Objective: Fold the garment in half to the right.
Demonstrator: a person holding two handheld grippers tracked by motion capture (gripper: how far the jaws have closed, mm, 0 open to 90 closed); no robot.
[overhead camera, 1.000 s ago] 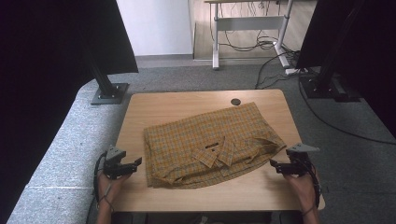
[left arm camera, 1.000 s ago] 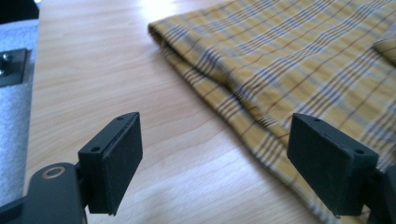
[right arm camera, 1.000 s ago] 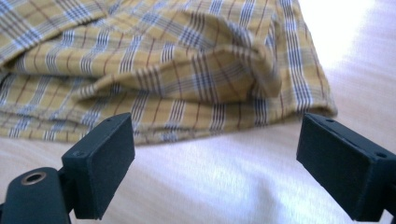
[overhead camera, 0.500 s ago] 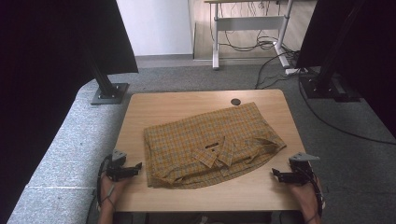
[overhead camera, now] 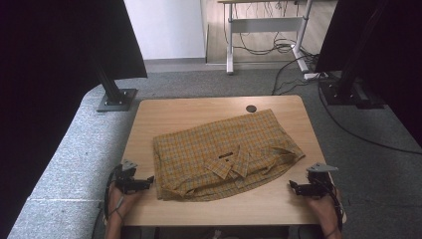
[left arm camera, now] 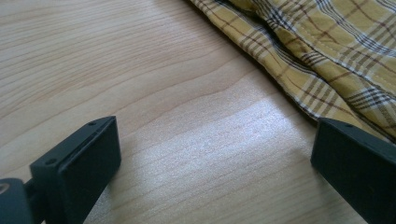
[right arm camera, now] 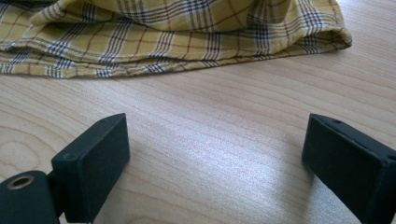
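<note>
While the folded yellow plaid cotton shirt (overhead camera: 226,157) lies flat, the left gripper (overhead camera: 148,182), its jaws just widened, and the right gripper (overhead camera: 293,186) rest empty and agape at nine and three o'clock, apparently done.

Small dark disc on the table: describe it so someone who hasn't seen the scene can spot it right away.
Start at the light wooden table in the high view and go to its far edge. Just beyond the far corner of the folded yellow plaid shirt, apart from the cloth, lies the small dark disc. It is the one round, dark, flat thing on the bare wood.
</note>
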